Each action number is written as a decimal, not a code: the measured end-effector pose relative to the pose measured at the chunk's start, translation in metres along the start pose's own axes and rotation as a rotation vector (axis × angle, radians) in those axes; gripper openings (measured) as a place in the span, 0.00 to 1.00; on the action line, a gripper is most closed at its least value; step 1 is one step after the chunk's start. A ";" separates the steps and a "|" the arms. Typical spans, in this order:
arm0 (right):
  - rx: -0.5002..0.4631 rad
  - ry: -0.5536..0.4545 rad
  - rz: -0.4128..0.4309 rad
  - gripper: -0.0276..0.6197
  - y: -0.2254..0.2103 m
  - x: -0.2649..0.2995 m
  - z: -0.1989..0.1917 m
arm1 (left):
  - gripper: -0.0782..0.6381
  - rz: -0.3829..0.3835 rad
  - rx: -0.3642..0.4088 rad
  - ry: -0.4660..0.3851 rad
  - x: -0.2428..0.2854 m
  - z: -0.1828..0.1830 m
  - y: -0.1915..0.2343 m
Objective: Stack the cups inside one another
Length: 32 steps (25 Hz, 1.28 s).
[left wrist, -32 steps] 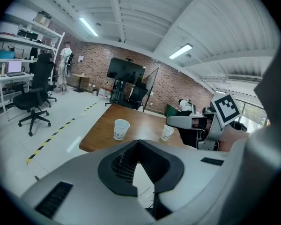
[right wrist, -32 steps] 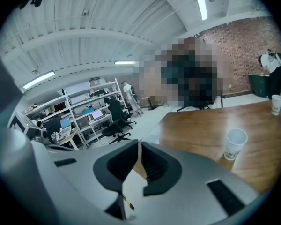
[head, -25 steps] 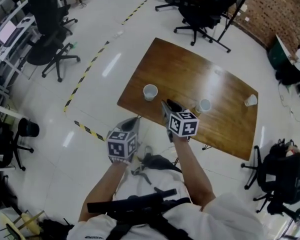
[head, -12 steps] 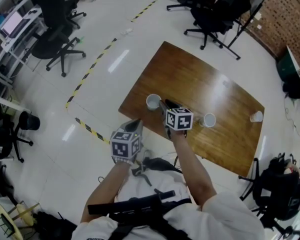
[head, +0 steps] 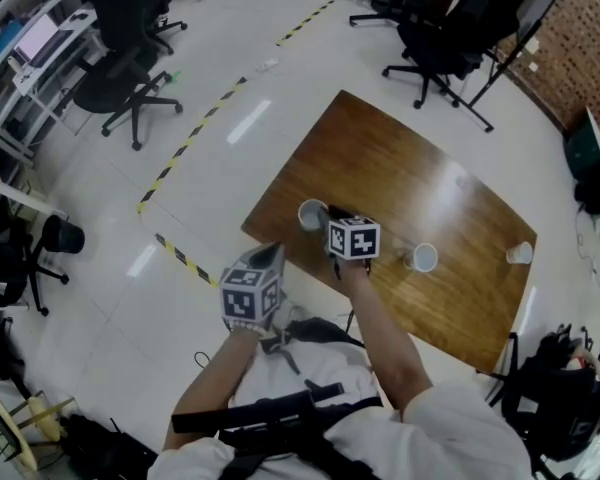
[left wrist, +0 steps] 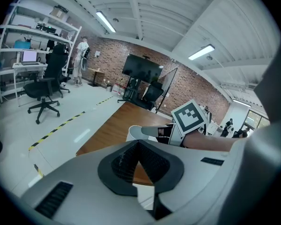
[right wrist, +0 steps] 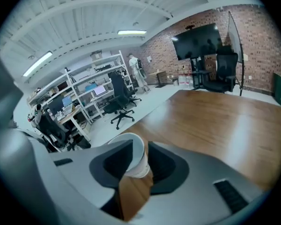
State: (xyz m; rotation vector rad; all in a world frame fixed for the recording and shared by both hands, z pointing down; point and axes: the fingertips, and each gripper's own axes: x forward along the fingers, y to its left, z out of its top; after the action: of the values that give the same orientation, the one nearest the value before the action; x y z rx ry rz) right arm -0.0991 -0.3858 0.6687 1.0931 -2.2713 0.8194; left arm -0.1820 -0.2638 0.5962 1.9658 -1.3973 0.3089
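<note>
Three white cups stand on the brown table [head: 400, 178]: one near the left front edge [head: 310, 214], one in the middle [head: 422, 257], one at the far right [head: 520, 253]. My right gripper [head: 330, 215] reaches the left cup. In the right gripper view that cup [right wrist: 136, 161] stands upright between the jaws of the right gripper [right wrist: 139, 144], which are closing round it; no squeeze shows. My left gripper [head: 271, 256] hangs over the floor just off the table's front edge, its fingertips [left wrist: 139, 142] together and empty. From the left gripper view the same cup [left wrist: 135, 132] shows beside the right gripper's marker cube [left wrist: 191, 117].
Office chairs [head: 130, 63] stand at the left and beyond the table [head: 435, 38]. Yellow-black floor tape [head: 185, 148] runs along the left. A black bag [head: 565, 393] lies at the lower right. Shelves and desks [right wrist: 84, 97] fill the room's far side.
Both grippers moved forward and down toward the table. The right one reached the left cup, which now stands between its jaws; the left one came near the table's edge.
</note>
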 end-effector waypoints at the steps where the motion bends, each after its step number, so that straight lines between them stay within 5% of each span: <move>1: -0.002 0.005 0.000 0.22 0.000 0.002 -0.001 | 0.10 0.005 -0.002 0.000 -0.001 -0.001 0.002; 5: -0.013 0.015 -0.011 0.10 0.001 0.006 -0.008 | 0.10 0.014 -0.003 0.004 -0.007 -0.005 0.007; 15: 0.011 -0.079 -0.039 0.09 0.009 -0.034 0.002 | 0.10 -0.040 0.052 0.014 -0.022 -0.009 -0.008; 32: 0.148 -0.416 -0.282 0.09 -0.074 -0.242 0.038 | 0.10 -0.284 0.224 0.053 -0.014 -0.013 -0.117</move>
State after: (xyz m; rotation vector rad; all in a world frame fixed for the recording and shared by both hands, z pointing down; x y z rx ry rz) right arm 0.0905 -0.3238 0.5089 1.7427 -2.3238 0.7024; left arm -0.0802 -0.2241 0.5514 2.2884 -1.0694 0.3955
